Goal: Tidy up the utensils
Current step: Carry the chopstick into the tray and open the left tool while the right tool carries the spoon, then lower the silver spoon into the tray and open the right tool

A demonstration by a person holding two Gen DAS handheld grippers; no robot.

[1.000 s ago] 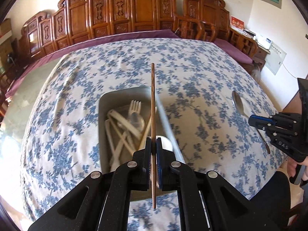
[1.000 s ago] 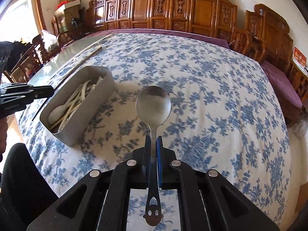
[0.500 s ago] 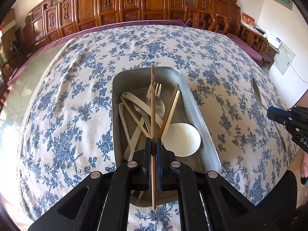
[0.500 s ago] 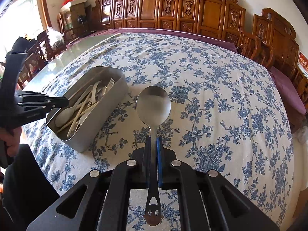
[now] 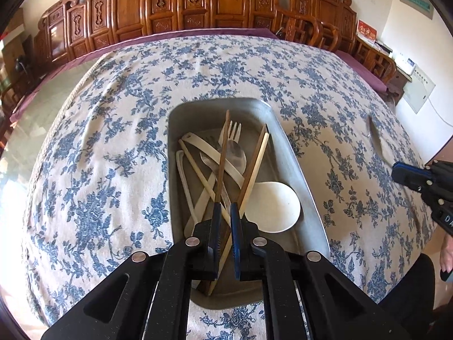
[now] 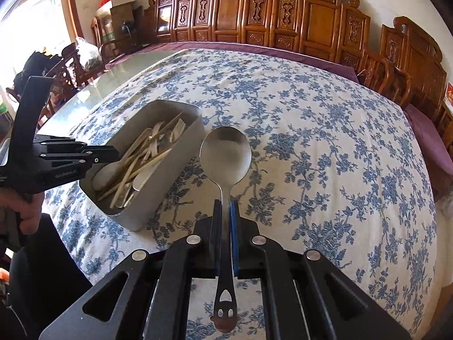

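Blue-padded and black-framed: found the left gripper (image 5: 224, 215) spread a little, with a clear gap between its pads, low over the near end of the metal tin (image 5: 297, 170). Saw a dark brown chopstick (image 5: 222, 155) running up through that gap, tilted, close against the left pad; could not tell whether it touched it. Traced its lower end down into the tin's near end and its tip toward the far wall. Counted around it, inside the tin, a heap of pale utensils: a white fork (image 5: 233, 130) at the far end, a broad white spoon (image 5: 271, 206) at the right near the pads, and two more sticks lying crossed over slim pale handles.

Found the right gripper (image 6: 226, 212) pressed together on the neck of a steel spoon (image 6: 225, 153), bowl pointing away and upward, cut-out handle end hanging near the camera. Held it above the tablecloth (image 6: 325, 155), just right of the tin and apart from it.

Noted blue flowers on cream cloth all over the table, and carved wooden chairs (image 6: 311, 14) lined along the far side.
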